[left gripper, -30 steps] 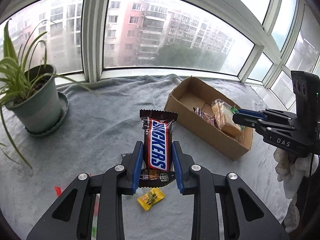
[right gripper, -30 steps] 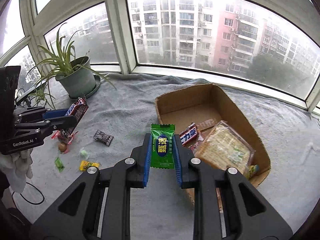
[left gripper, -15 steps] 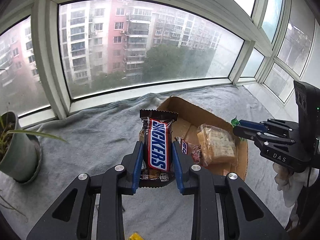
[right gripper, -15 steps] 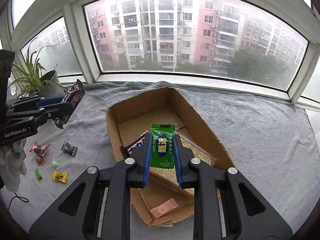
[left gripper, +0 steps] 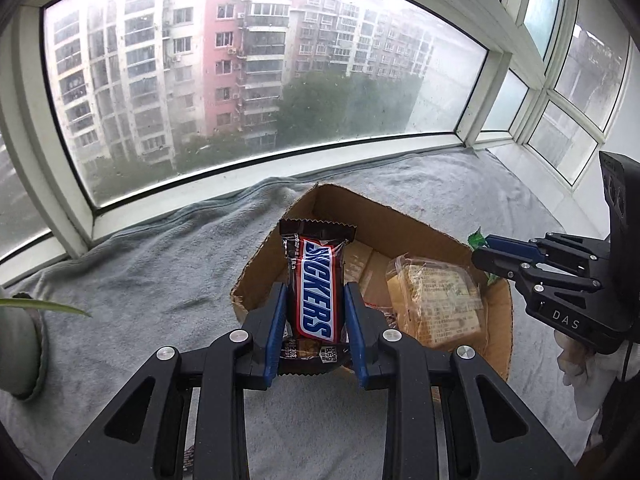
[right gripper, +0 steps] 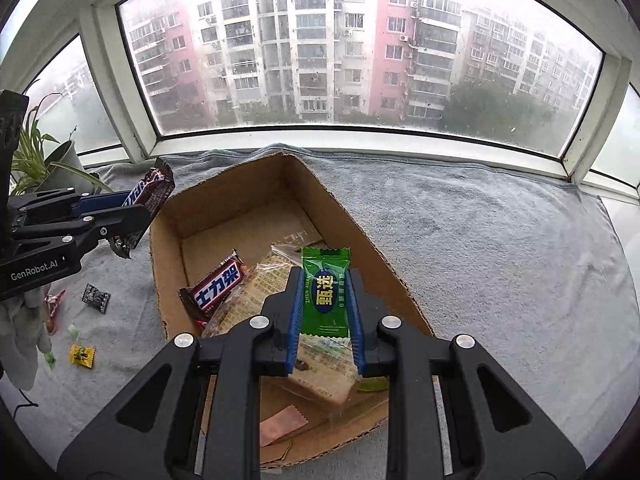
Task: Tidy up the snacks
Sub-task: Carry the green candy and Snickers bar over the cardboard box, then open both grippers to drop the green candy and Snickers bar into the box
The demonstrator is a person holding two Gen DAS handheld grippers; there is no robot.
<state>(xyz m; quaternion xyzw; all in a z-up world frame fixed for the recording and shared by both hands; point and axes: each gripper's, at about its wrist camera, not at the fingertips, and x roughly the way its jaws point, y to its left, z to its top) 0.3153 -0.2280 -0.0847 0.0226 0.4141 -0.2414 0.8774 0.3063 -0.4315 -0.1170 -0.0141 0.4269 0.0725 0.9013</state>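
- The left gripper (left gripper: pixel 315 322) pinches a Snickers bar (left gripper: pixel 316 294) upright, above the near edge of the cardboard box (left gripper: pixel 420 224).
- The right gripper (right gripper: pixel 325 312) clamps a green candy (right gripper: pixel 325 294) over the box (packaged bread (right gripper: pixel 256 300) and another bar (right gripper: pixel 218 286) lie inside).
- Farther left, loose candies (right gripper: pixel 82 355) sit on the grey blanket (right gripper: pixel 500 240).
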